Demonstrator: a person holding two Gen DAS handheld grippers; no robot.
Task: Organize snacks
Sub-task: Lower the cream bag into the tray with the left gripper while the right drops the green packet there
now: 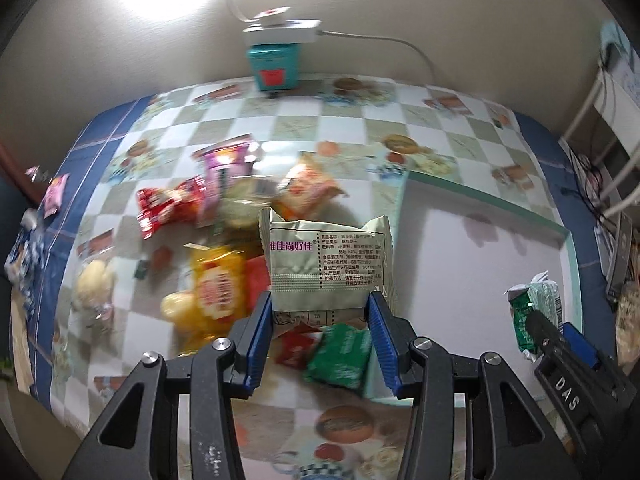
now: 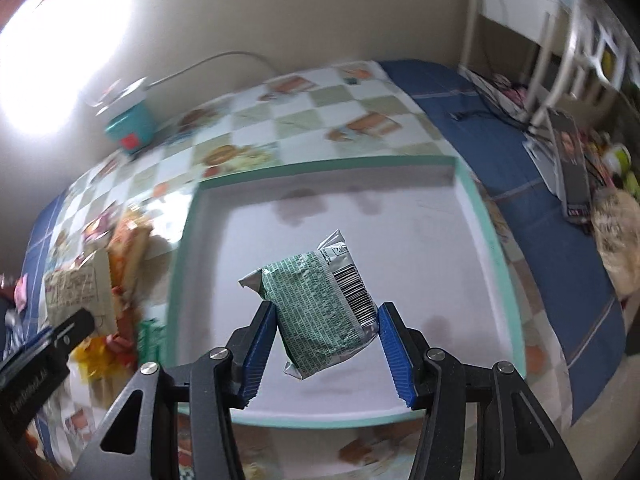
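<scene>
My left gripper [image 1: 320, 316] is shut on a pale beige snack packet [image 1: 326, 260] with printed text, held above a heap of loose snacks [image 1: 216, 280] on the checked tablecloth. My right gripper [image 2: 326, 332] is shut on a green-and-silver packet [image 2: 324, 304] with a barcode, held over the white tray with a teal rim [image 2: 320, 168]. In the left wrist view the right gripper [image 1: 548, 332] shows at the right edge with the green packet [image 1: 536, 312]. The right wrist view catches the left gripper [image 2: 68, 332] and the beige packet [image 2: 78, 288] at its left edge.
A teal box [image 1: 274, 68] with a white device and cable on top stands at the table's back by the wall. A green packet [image 1: 340, 354] and a red one [image 1: 298, 346] lie below my left fingers. Clutter and a white rack [image 2: 560, 80] fill the right side.
</scene>
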